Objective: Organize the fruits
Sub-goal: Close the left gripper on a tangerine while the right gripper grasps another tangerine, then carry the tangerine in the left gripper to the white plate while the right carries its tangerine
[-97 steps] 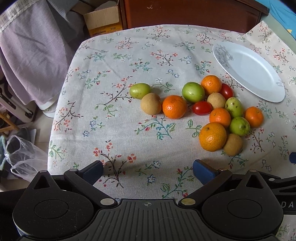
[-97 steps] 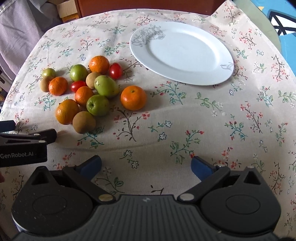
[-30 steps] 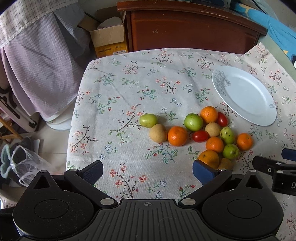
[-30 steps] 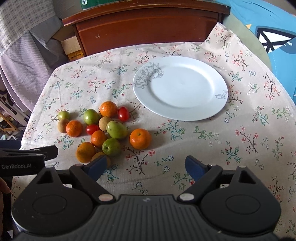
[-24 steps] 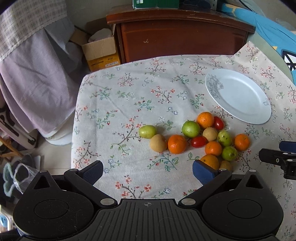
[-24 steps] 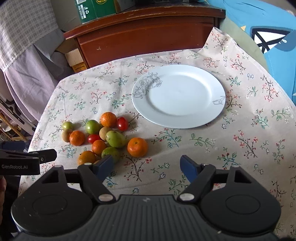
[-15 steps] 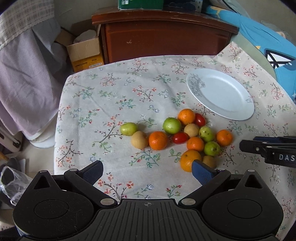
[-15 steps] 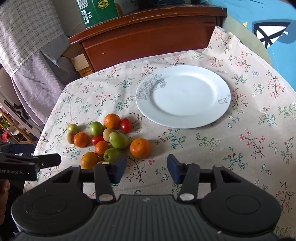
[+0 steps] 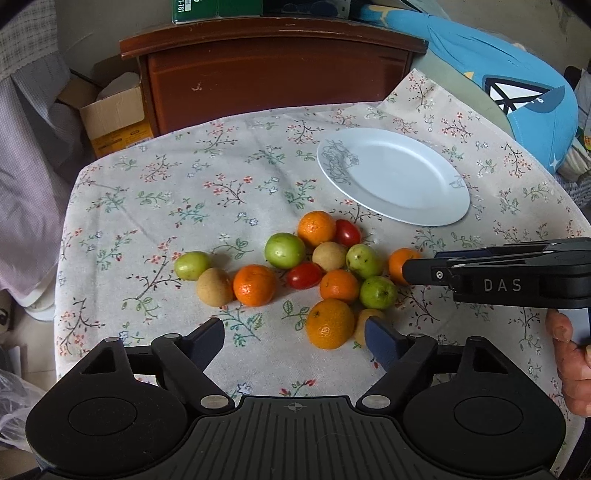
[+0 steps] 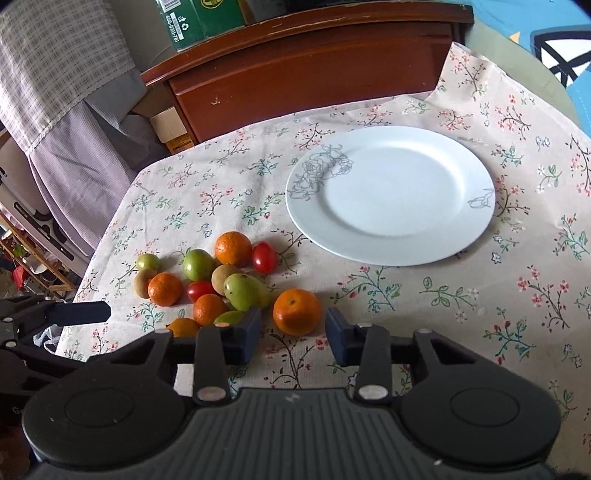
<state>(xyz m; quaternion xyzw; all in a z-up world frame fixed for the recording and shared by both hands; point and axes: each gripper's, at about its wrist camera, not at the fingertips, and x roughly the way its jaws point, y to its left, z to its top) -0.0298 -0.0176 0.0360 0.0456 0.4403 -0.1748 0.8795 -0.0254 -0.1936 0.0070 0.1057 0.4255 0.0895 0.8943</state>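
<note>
A cluster of oranges, green fruits, tan fruits and red tomatoes [image 9: 304, 275] lies on the floral tablecloth [image 9: 192, 199], left of a bare white plate [image 9: 393, 181] [image 10: 391, 195]. My left gripper [image 9: 295, 341] is open with its jaws closing. A large orange [image 9: 330, 324] shows between its fingers by the right one, untouched. My right gripper [image 10: 293, 332] [image 9: 417, 267] has narrow, still-closing jaws. The rightmost orange [image 10: 297, 312] [image 9: 399, 264] sits just ahead of its gap, and the pads do not press on it.
A dark wooden cabinet [image 9: 273, 74] stands behind the table with a green box [image 10: 199, 18] on top. A cardboard box [image 9: 114, 118] and hanging cloth [image 10: 62, 55] are at left, a blue cushion [image 9: 517, 81] at right. A person's hand [image 9: 569, 354] holds the right gripper.
The right jaws have narrowed a lot and the left jaws a little. Both grippers have come lower and closer to the fruit, the right one lining up behind the rightmost orange.
</note>
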